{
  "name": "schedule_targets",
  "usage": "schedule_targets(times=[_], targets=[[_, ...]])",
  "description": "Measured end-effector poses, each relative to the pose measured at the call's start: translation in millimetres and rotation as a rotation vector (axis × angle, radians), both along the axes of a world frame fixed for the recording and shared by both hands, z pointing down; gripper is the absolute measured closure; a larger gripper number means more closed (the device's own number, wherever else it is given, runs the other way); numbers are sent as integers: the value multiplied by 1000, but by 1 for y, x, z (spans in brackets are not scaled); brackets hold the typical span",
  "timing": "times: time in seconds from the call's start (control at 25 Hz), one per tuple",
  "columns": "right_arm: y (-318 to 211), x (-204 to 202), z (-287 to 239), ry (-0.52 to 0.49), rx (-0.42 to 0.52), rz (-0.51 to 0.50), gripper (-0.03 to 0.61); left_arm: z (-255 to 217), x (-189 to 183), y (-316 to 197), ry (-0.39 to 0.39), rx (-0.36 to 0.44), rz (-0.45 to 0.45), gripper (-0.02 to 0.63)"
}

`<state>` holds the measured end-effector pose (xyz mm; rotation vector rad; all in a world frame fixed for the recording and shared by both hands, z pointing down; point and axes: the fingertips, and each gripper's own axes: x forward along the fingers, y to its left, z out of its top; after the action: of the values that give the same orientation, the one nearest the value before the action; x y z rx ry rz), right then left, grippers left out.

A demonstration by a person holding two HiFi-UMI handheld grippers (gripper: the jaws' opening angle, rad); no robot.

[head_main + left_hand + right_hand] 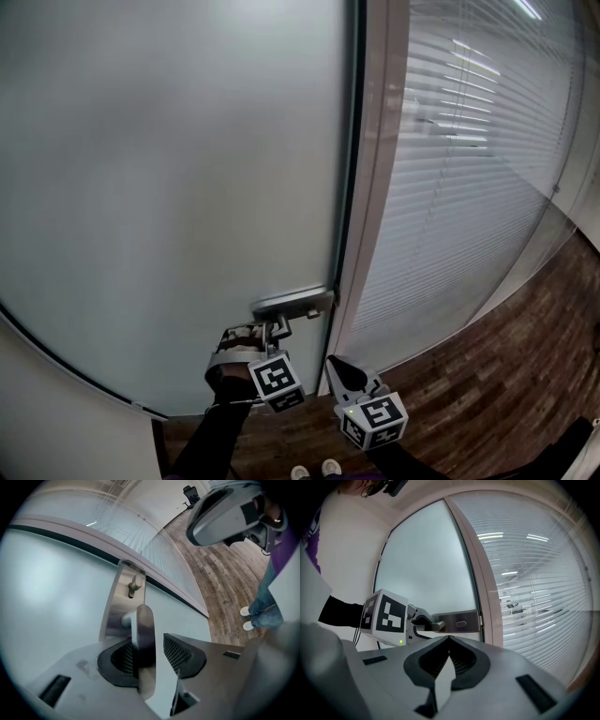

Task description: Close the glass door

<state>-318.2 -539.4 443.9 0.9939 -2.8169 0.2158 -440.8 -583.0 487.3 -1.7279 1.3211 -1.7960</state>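
Note:
The frosted glass door [169, 187] stands against its pale frame [375, 187]. Its steel lever handle [144, 639] sticks out from a steel lock plate [117, 602]. My left gripper [147, 656] is open, with the lever between its jaws and a gap beside the right pad. In the head view the left gripper [267, 330] sits at the handle below the plate [292, 302]. My right gripper [332, 360] hangs just right of it, shut and empty. In the right gripper view, the right gripper [449, 639] points at the plate [459, 622].
A glass wall with white blinds [469, 169] runs to the right of the frame. Dark wooden floor [506, 356] lies below it. A white wall [351, 559] borders the door on the hinge side. A person's jeans and white shoes [246, 618] show in the left gripper view.

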Motion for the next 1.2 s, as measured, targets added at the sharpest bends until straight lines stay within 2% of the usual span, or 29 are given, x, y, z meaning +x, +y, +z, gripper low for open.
schedule_targets(times=[0.12,0.28,0.52,0.68,0.8,0.96,1.08,1.2], targets=[[1,-3,-1,-19,3,-9,588,-6,-1,3,29,24,-8,474],[4,-6,-5,-24,3,-20,588,-18,-4,17,11,25,-1,474],[7,-10,-6,-19,7,-34,588,-44,-6,38,31,103,-34,474],[9,-12,-11,-28,17,-46,588,-61,2,55,94,155,-56,474],[9,-10,-10,-23,14,-40,588,-69,8,68,188,196,-66,474],[11,-11,-11,-28,18,-48,588,-87,15,80,368,321,-97,476],[14,-12,-12,-27,21,-54,588,-86,14,88,462,373,-150,476],[17,-11,-10,-24,19,-54,588,-89,11,95,608,456,-213,476]])
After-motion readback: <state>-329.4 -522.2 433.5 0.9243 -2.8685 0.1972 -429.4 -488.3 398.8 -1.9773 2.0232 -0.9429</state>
